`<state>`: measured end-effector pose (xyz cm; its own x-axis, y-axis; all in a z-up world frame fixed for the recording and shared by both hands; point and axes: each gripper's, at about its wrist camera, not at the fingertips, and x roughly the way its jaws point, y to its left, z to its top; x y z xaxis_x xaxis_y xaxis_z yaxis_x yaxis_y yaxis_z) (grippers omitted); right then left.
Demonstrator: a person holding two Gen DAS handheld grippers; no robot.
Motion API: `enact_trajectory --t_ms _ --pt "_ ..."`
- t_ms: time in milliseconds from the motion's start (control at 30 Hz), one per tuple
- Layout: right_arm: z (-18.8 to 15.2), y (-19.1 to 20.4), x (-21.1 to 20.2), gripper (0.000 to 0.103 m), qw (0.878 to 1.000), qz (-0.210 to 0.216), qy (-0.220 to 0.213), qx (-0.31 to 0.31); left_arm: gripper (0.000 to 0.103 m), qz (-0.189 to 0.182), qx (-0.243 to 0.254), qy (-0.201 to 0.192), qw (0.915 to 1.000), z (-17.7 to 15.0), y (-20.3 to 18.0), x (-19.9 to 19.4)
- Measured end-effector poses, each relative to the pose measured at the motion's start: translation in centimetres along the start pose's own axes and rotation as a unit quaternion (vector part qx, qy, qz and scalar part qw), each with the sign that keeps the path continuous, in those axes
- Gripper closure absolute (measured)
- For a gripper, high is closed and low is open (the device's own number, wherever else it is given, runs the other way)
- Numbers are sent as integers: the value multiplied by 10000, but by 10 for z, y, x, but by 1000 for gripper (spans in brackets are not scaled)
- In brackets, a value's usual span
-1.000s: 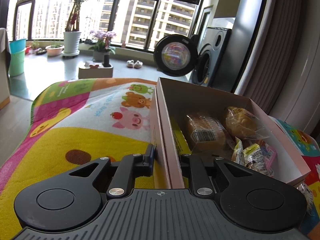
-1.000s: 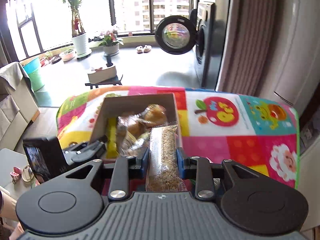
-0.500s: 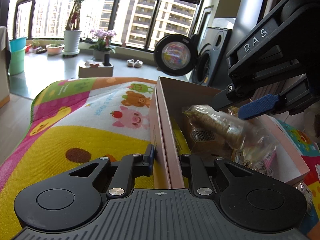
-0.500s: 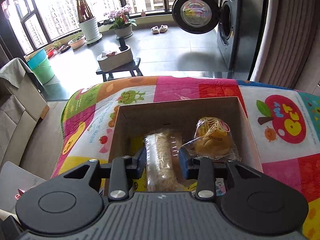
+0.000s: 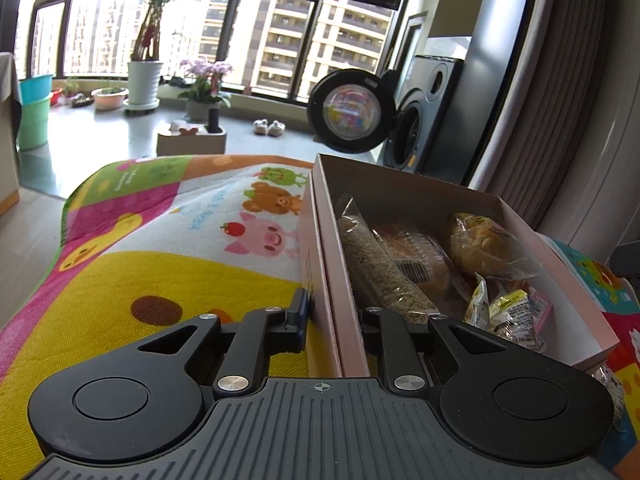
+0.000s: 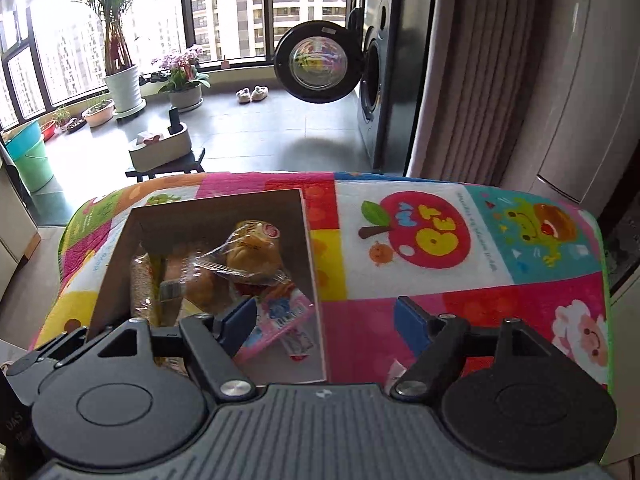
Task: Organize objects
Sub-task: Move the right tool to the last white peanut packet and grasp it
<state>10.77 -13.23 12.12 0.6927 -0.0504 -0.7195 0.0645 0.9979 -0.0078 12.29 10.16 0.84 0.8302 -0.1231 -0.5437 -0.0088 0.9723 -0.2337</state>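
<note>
An open pink cardboard box (image 5: 400, 196) sits on a colourful cartoon mat (image 5: 168, 280). My left gripper (image 5: 336, 320) is shut on the box's near left wall, one finger outside and one inside. Inside the box, a long grain bar (image 5: 380, 268) in clear wrap lies along the left wall, beside wrapped buns (image 5: 484, 244) and small snack packets (image 5: 512, 316). In the right wrist view, my right gripper (image 6: 326, 324) stands open and empty above the box's (image 6: 216, 216) near right corner. The grain bar (image 6: 142, 284) lies left of a bun (image 6: 252, 256) and a pink packet (image 6: 280, 320).
A small wrapped snack (image 6: 396, 372) lies on the mat (image 6: 440, 280) by the right finger. Beyond the mat's far edge are a low stool with a tray (image 6: 160, 152), plant pots (image 6: 124, 88), a washing machine with its round door open (image 6: 320, 64) and a curtain (image 6: 480, 80).
My right gripper carried the grain bar over the box, opened and let it go inside, then drew back to the right. The left gripper kept its hold on the box wall.
</note>
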Motion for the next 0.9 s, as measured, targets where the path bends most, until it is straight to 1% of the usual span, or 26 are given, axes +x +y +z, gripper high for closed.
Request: enact_trajectory --t_ms 33,100,267,333,400,500,567,700,833,900 --pt "-6 -11 -2 19 10000 -85 -6 45 84 0 0 0 10000 0 0 0" --pt "-21 -30 -4 18 9996 -212 72 162 84 -1 -1 0 10000 0 0 0" --pt "-66 -67 -6 16 9976 -314 431 438 84 -2 -3 0 10000 0 0 0" --pt "-78 -73 -8 15 9975 -372 450 387 84 -3 -5 1 10000 0 0 0" --pt "-89 -74 -11 13 9981 -442 391 193 84 2 1 -2 10000 0 0 0" --pt "-97 -68 -10 9 9978 -538 309 -231 84 2 1 -2 10000 0 1 0" --pt "-98 -68 -5 9 9980 -476 325 -243 84 2 -1 -3 10000 0 1 0" --pt "-90 -77 11 9 9976 -39 483 500 84 10 10 -10 10000 0 0 1" --pt "-79 -82 36 9 9918 59 552 1154 85 8 8 -11 10000 0 0 1" --pt "-75 -82 50 9 9885 73 706 1339 84 8 8 -10 10000 0 0 1"
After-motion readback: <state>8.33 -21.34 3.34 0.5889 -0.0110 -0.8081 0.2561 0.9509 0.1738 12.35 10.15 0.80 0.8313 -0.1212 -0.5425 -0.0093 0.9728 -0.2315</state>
